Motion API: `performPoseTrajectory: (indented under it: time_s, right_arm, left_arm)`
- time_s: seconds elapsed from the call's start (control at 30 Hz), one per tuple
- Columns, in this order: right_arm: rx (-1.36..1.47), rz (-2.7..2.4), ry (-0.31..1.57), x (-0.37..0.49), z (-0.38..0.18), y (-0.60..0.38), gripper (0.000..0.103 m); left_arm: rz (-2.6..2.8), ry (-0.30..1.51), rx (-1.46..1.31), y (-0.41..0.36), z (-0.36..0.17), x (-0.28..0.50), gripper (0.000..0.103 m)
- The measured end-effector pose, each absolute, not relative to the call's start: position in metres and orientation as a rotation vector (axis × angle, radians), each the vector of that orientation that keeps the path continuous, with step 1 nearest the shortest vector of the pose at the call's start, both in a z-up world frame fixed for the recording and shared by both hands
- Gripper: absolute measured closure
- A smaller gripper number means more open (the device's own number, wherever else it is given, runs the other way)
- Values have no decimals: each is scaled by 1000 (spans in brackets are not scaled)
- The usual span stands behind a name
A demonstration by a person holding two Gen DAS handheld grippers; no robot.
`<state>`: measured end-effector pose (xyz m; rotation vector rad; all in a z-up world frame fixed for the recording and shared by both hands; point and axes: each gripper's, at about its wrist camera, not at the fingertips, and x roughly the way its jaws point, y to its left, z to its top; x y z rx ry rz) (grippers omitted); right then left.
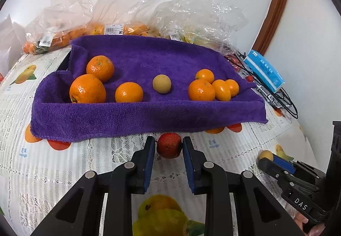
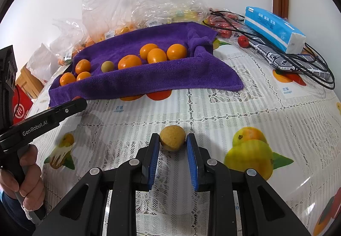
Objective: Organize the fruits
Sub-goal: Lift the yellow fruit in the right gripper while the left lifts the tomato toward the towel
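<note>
Fruit is pinched by each gripper: red fruit (image 1: 169,145) in the left (image 1: 168,146), tan fruit (image 2: 172,138) in the right (image 2: 173,142); both are judged small, round, roll-prone, best held across the middle.

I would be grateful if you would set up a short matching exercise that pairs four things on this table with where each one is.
Things:
1. small red round fruit
2. tan round fruit on the tablecloth
3. purple terry towel
4. blue and white tissue pack

Places:
A. at the right end of the table, on black cables
B. between the fingers of the right gripper
C. under the loose oranges
D. between the fingers of the left gripper

Pairs: 1-D, 2-B, 3-C, 4-A
</note>
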<state>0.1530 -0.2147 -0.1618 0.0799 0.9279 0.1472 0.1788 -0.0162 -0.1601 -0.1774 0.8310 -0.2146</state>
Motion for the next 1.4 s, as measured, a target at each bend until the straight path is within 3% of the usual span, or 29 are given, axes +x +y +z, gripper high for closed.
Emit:
performPoseTrajectory:
  time_s: [0.83,1.4]
  right_arm:
    - [39,187,905,145,-154,-201,77]
    - [103,214,854,137,-101,-190,77]
  left_arm:
    - [-242,850,-228,-9,-154,160,78]
    - [-209,828,-227,2,-102,135,78]
